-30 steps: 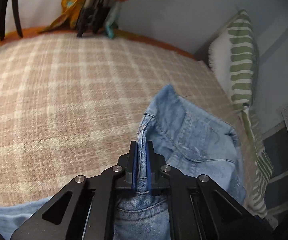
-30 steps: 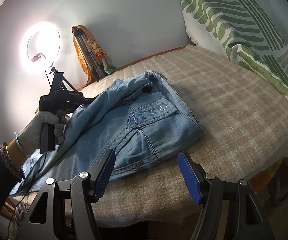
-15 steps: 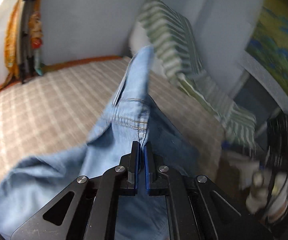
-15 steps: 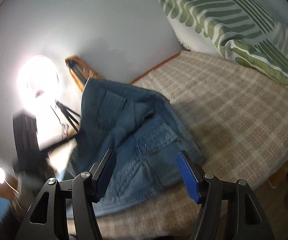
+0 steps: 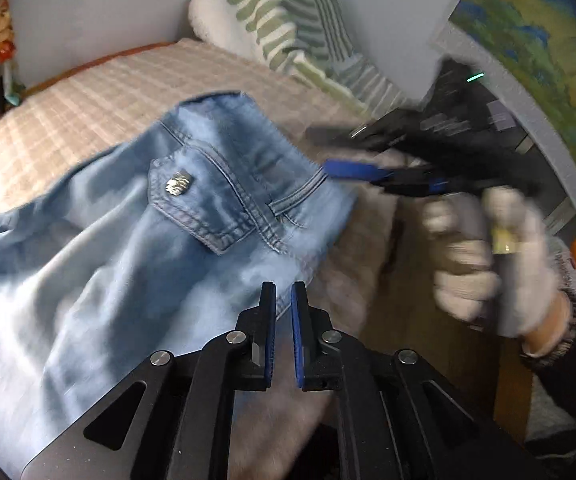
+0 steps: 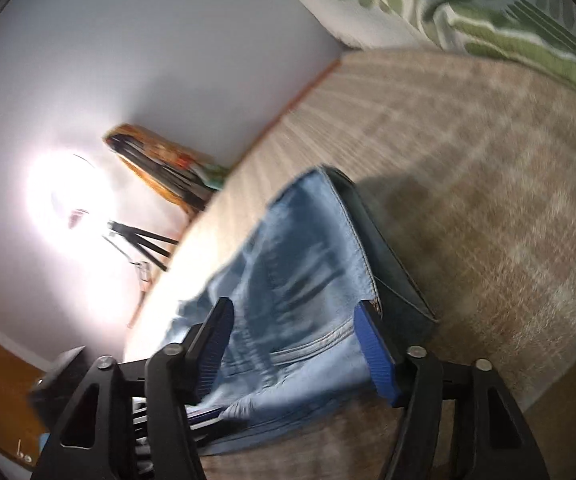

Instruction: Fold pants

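While both views smeared with motion, we noted the jeans (image 5: pixel 136 248) lying on the bed (image 5: pixel 88 92), waistband end toward the pillow (image 5: pixel 288 20), one half apparently laid over the other, back pocket (image 5: pixel 196 200) facing up.

Left gripper (image 5: pixel 283 300): fingers narrow, a thin gap between them, nothing in that gap; it hovered at the near edge of the denim. Right gripper (image 6: pixel 300 344): fingers wide apart, straddling the waistband corner; we could not tell whether cloth touched either pad. In the left view a gloved hand (image 5: pixel 484 264) carried it just beside the waistband.

Judged step: lengthwise fold laid down, next hold being set up. To do it well, we reckoned:
- square the waistband edges before closing on them
- pinch both layers together, not the top one alone
- bite near a seam or the band, where the denim is stiff and will not slide
- keep the cloth low over the bed so the lower layer does not drag.

Hard to make out:
- leg ends ran out of both views, so hem alignment was unknown
- underside layer hidden
- ring light (image 6: pixel 68 204) glare washed out the left part of the right view
- blur hid the waistband corner.
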